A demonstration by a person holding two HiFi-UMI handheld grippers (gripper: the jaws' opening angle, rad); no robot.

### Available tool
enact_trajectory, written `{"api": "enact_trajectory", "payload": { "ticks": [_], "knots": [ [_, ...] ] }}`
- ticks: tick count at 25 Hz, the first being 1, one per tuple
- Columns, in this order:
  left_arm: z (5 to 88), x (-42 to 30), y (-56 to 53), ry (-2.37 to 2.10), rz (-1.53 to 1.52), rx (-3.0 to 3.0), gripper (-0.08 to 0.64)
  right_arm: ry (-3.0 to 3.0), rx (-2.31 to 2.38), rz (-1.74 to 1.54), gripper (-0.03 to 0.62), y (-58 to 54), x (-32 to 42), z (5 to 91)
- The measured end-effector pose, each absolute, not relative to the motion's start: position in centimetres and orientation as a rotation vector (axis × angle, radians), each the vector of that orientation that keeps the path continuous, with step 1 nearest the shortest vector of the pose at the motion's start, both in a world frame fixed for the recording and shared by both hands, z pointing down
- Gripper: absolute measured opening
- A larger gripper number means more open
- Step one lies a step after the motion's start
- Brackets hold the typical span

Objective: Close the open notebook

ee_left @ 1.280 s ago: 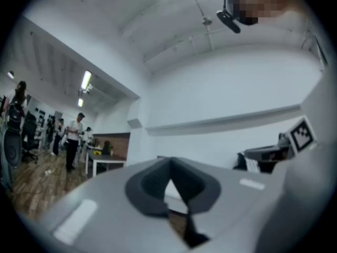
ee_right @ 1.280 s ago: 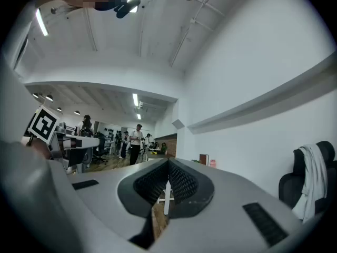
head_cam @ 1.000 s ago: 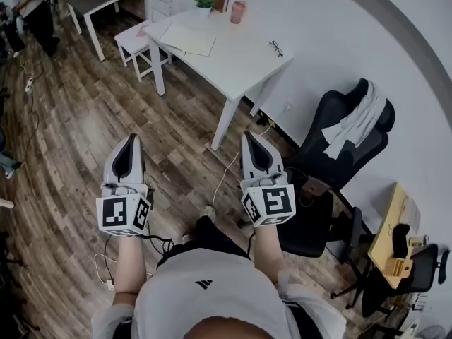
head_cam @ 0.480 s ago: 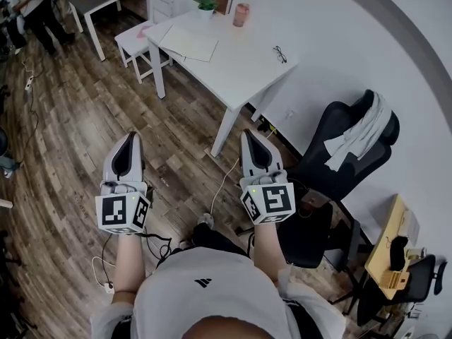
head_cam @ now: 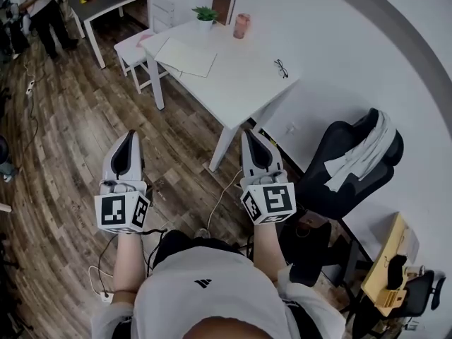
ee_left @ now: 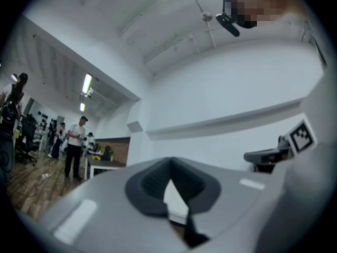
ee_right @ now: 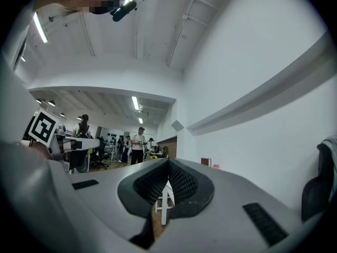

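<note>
The desk now sits a bit lower and closer in the head view than it did a second ago, and the black chair has slid to the right. The two tools look the same as before.

The left tool has its two jaws pressed together, with nothing between them. The right tool is pressed together too, and it holds nothing. Both are held out side by side over the wooden floor, pointing toward the desk.

The notebook lies open on the far left part of the white desk, well apart from both tools. Behind it stand a small green plant, a brown book and a pink cup. A pair of glasses lies near the right edge of the desk. A white stool stands just beside the desk. A white cloth hangs over the chair.
</note>
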State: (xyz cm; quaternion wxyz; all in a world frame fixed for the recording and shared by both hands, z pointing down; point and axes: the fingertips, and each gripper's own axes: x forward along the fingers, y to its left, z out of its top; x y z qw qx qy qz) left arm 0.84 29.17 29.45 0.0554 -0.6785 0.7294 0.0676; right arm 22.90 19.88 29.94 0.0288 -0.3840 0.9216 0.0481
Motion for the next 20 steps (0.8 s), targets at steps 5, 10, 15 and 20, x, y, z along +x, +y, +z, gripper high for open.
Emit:
{"api": "enact_trajectory", "payload": {
  "ticks": [5, 10, 15, 20],
  "knots": [
    [29.8, 0.3, 27.2, 2.231, 0.177, -2.047, 0.009, 2.851, -1.175, 0.121, -0.002, 17.6, 22.5, 30.6],
    [29.9, -0.8, 24.5, 2.222, 0.160, -2.053, 0.009, 2.843, -1.171, 0.105, -0.002, 14.8, 21.1, 30.7],
    [30.4, -3.4, 20.7, 2.210, 0.159, -2.078, 0.008, 2.840, -1.189, 0.104, -0.002, 11.4, 18.7, 31.0],
    [30.2, -6.6, 16.0, 2.172, 0.151, -2.116, 0.009, 2.822, -1.224, 0.106, -0.002, 7.1, 15.4, 30.8]
  ]
}}
